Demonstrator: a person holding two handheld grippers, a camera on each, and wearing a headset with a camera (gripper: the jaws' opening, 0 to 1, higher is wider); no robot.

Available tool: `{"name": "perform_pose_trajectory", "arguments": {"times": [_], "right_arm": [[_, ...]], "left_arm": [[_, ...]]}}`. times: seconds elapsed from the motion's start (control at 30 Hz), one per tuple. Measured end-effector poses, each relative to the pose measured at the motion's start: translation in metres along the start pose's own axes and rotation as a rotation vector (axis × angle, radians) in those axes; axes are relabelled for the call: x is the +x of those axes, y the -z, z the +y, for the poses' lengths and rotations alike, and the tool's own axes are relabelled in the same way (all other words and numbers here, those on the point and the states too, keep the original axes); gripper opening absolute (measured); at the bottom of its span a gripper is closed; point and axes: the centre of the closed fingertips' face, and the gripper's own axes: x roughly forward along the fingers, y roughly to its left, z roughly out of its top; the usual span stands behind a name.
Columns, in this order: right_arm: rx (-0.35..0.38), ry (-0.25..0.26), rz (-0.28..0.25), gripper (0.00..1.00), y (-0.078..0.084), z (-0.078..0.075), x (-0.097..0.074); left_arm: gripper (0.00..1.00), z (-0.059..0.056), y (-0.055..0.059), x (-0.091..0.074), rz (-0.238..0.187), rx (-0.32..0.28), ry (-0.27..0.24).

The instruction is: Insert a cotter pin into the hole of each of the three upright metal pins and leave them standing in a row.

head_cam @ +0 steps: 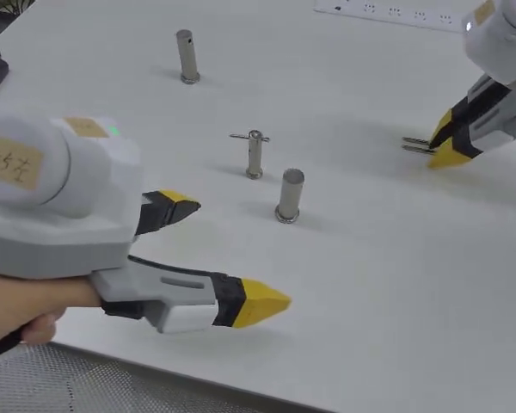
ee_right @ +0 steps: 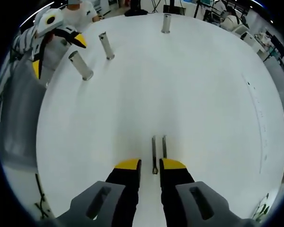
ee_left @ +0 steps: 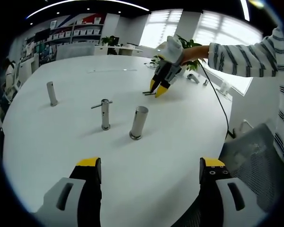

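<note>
Risk lay mostly at the right gripper (ee_right: 150,165): its jaws stood narrowly parted over the looped end of one of two cotters (ee_right: 154,153) lying side by side on the table (head_cam: 370,284), not yet pinching it. The two lay so close that a closing jaw could nudge the second cotter (ee_right: 164,145) or catch both at once. The thin wire could also twist in the pads and come up crooked, hard to line up with a small hole. Middle pin (head_cam: 255,155) already carried a fitted cotter (head_cam: 239,136) through its head; far pin (head_cam: 187,56) and near pin (head_cam: 289,196) stood bare, all three upright in a loose diagonal row. The near pin stood just beside the middle one, so a careless approach could tip either. Left gripper (head_cam: 230,253) hovered wide open and empty near the table's front edge, short of the near pin — free to steady a pin, I judged. Power strip (head_cam: 387,10) lay along the far edge, well apart; nothing stood between the cotters and the pins.
</note>
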Motion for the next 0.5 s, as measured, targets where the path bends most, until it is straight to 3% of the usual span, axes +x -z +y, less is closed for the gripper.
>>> {"name": "perform_pose_trajectory", "arguments": {"times": [0.3,0.5], "right_arm": [[0.056,0.027,-0.008,0.10,-0.0018,0.0004,-0.0003],[0.001,0.028,0.028,0.07,-0.0042,0.0046,0.0009]], "left_arm": [[0.84,-0.0021,-0.0005,0.0045,0.000,0.003,0.010],[0.84,-0.0015,-0.0002,0.0057,-0.001,0.002,0.008]]}}
